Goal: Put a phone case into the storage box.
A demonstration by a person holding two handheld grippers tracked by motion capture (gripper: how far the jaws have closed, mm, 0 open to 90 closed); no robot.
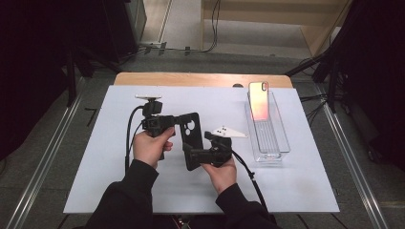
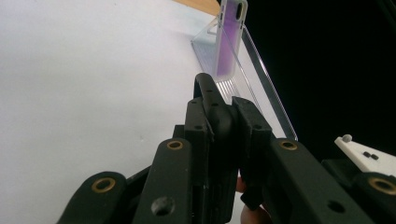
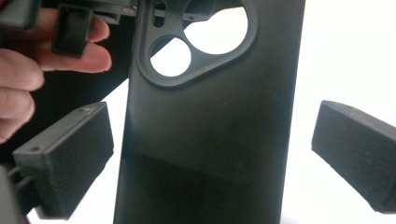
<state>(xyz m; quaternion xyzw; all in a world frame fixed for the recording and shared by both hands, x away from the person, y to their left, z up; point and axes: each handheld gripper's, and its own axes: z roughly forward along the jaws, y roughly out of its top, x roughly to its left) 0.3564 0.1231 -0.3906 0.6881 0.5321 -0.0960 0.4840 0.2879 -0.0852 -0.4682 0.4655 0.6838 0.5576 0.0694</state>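
A black phone case [image 1: 190, 138] with a large camera cut-out hangs above the white sheet between both hands. My left gripper [image 1: 174, 121] is shut on its upper left edge; in the left gripper view the jaws [image 2: 224, 109] pinch the thin case rim [image 2: 210, 93]. My right gripper [image 1: 191, 155] stands open around the lower part of the case. In the right gripper view the case [image 3: 210, 116] rises between the two pads [image 3: 65, 158], with a clear gap on each side. The person's left hand [image 3: 28, 70] shows at the top left there.
A clear plastic tray [image 1: 282, 143] stands at the right of the white sheet [image 1: 143, 191], with a phone [image 1: 258, 100] leaning upright at its far end. The wooden table edge [image 1: 191, 78] runs along the back. Metal rails flank the table on both sides.
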